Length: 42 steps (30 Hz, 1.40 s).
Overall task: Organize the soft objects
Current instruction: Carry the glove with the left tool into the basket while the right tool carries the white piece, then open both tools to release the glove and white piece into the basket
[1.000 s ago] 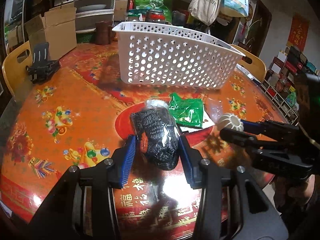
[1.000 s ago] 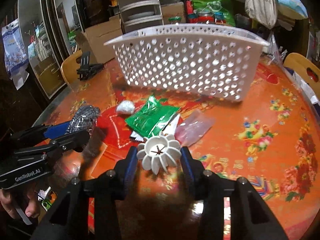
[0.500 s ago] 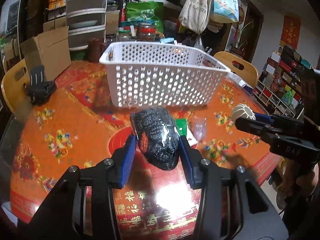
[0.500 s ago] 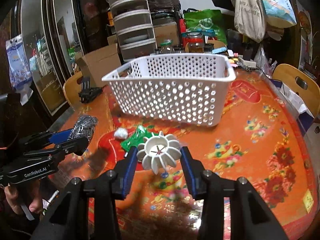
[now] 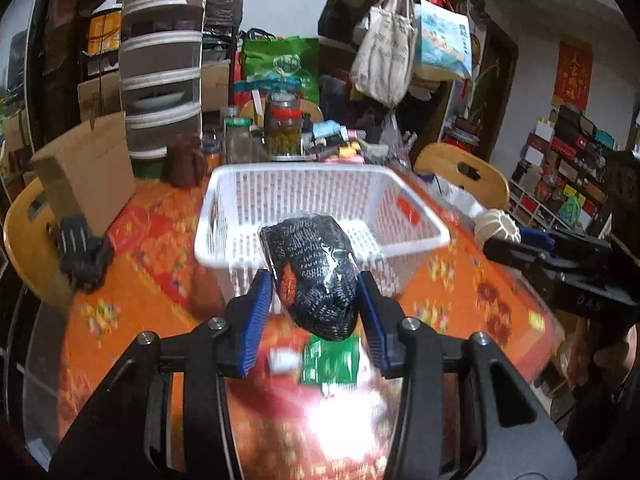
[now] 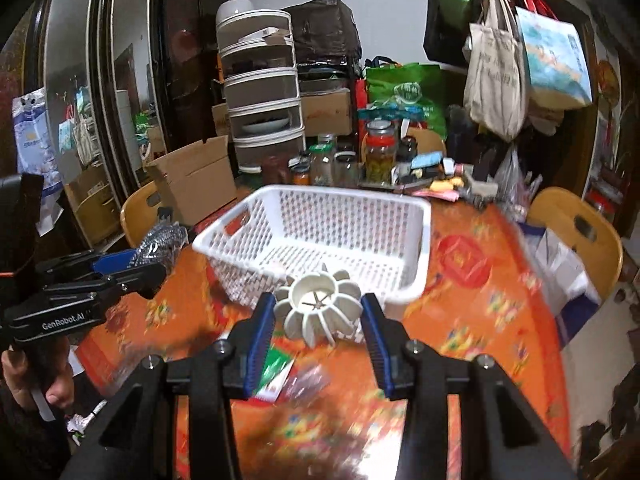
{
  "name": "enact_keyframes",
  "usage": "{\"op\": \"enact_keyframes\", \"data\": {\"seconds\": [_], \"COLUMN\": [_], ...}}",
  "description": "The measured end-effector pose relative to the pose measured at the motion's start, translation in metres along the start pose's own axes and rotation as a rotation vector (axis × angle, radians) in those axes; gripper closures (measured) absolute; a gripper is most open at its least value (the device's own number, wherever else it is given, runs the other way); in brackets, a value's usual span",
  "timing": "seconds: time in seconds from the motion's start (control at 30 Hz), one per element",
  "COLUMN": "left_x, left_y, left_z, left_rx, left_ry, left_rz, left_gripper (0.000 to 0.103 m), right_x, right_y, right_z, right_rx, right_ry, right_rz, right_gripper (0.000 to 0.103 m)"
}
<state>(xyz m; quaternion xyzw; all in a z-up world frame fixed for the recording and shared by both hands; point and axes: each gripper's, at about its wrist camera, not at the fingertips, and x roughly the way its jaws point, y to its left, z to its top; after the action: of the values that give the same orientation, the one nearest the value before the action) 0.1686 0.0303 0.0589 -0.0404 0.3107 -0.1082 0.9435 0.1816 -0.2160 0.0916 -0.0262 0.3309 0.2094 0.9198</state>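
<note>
My left gripper [image 5: 316,300] is shut on a black knitted bundle in clear wrap [image 5: 312,272], held high above the table, just short of the near rim of the white perforated basket [image 5: 224,216]. My right gripper [image 6: 318,316] is shut on a white ribbed round object [image 6: 320,308], also raised, in front of the basket [image 6: 416,240]. The basket looks empty. Each gripper shows in the other's view: the right one [image 5: 520,240] to the right, the left one [image 6: 132,264] to the left.
On the orange patterned tablecloth below lie a green packet [image 5: 330,362], a small white object [image 5: 282,360] and a clear packet [image 6: 308,380]. Jars [image 6: 378,152], a cardboard box [image 5: 86,168] and a black holder [image 5: 82,252] stand around the table's far and left sides. Wooden chairs [image 6: 580,232] surround it.
Both grippers have risen well above the table with their objects and now look down into the basket. The green packet and other items stay on the cloth below.
</note>
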Motion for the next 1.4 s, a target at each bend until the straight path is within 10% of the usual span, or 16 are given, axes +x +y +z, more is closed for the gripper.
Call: {"op": "enact_keyframes", "data": {"seconds": [0.43,0.77,1.3,1.4], "left_x": [0.118,0.220,0.247,0.238], "left_y": [0.010,0.037,0.043,0.044], "left_z": [0.103,0.084,0.068,0.072], "left_rx": [-0.054,-0.095,-0.112,-0.115], "left_ry": [0.175,0.363,0.391,0.355], "left_rz": [0.072,0.109,0.081,0.067], "left_gripper": [0.062,0.062,0.061,0.044], "right_x": [0.117,0.199,0.219,0.215], "right_y": [-0.031,-0.045,-0.042,-0.040], "right_z": [0.076,0.058,0.053,0.054], "right_rx": [0.029,0.047,0.017,0.014], "right_ry": [0.202,0.387,0.409,0.405], "right_rz": [-0.085,-0.103,-0.124,-0.105], "right_gripper": [0.060,0.060,0.060,0.044]}}
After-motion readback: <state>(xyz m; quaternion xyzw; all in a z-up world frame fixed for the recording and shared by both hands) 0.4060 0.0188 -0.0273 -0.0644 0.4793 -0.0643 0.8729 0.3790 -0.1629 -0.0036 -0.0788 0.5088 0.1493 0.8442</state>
